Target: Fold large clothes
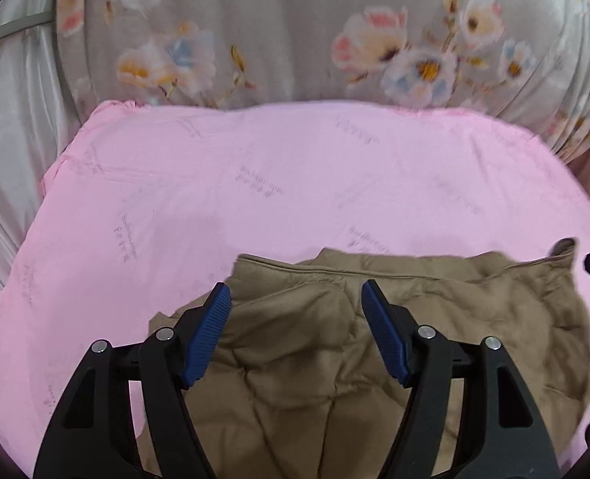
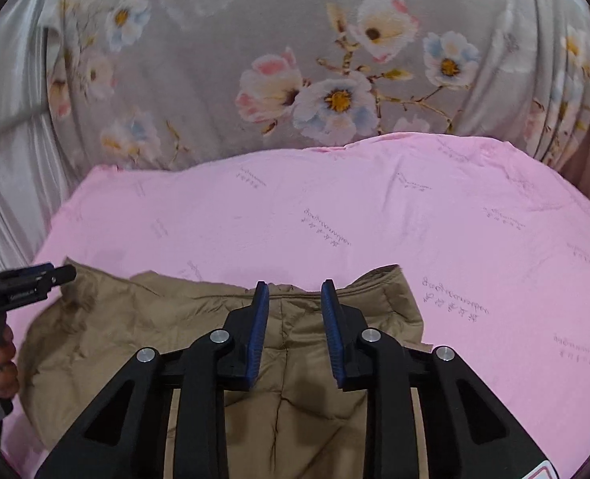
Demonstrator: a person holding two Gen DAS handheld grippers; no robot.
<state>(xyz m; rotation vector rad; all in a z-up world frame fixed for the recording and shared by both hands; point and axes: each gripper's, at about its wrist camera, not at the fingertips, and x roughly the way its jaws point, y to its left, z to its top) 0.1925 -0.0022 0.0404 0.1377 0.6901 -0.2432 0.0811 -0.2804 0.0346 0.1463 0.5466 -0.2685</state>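
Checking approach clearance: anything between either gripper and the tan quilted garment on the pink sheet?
Nothing visible. The tan quilted garment lies bare on the pink sheet, directly beneath both the left gripper and the right gripper. Both sets of jaws are apart with nothing held between them. The sheet beyond the garment shows nothing on it.

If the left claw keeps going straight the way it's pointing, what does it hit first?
Most likely the tan quilted jacket, which lies between and ahead of the open left claw on the pink sheet. Depth is hard to judge.

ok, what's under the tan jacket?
The tan jacket lies on a pink sheet, which shows around its far and side edges. Whatever sits beneath the jacket's middle is covered.
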